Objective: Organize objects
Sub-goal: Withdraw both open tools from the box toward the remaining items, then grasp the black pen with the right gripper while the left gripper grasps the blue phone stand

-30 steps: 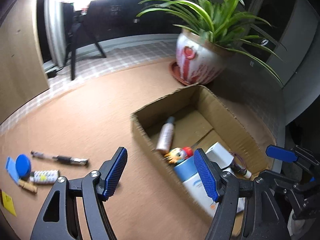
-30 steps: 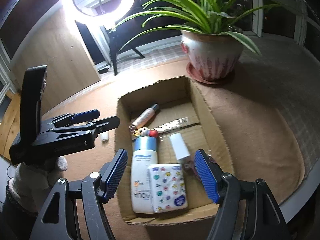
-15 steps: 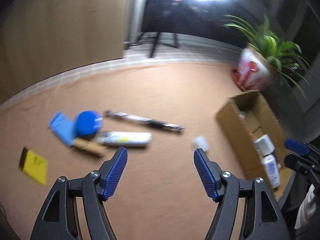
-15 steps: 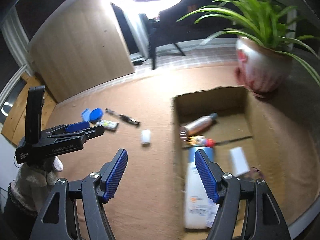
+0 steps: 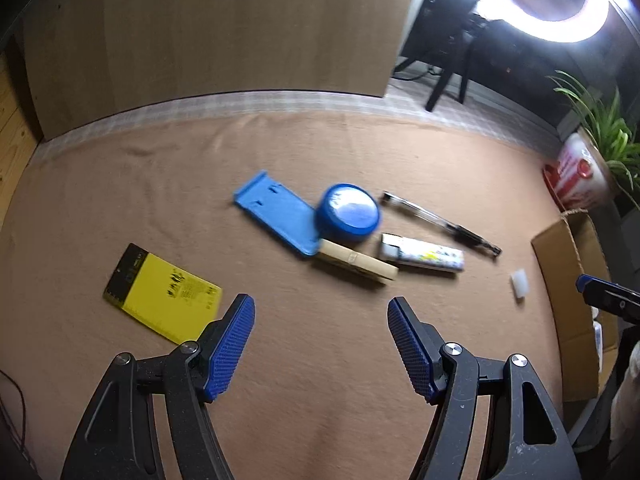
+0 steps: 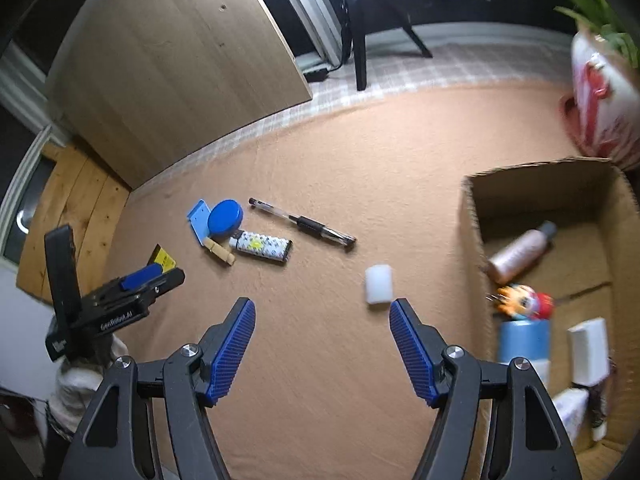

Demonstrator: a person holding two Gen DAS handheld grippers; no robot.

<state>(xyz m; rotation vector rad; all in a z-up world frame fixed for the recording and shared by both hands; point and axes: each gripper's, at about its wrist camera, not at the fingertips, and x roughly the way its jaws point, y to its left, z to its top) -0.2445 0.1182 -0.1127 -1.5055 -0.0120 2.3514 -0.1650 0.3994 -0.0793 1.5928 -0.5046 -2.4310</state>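
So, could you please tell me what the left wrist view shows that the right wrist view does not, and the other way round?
Only the left wrist view shows the lit ring light and the whole yellow notepad; the right one catches just its corner.

Only the right wrist view looks into the cardboard box, showing the pinkish bottle, a toy figure and a white block.

Both share the blue round tin, blue flat piece, clothespin, patterned tube, pen, small white piece and potted plant.

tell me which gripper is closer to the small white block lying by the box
Right. The right gripper hangs open with the white block just beyond its right fingertip. The left gripper hovers open farther off, over by the yellow notepad.
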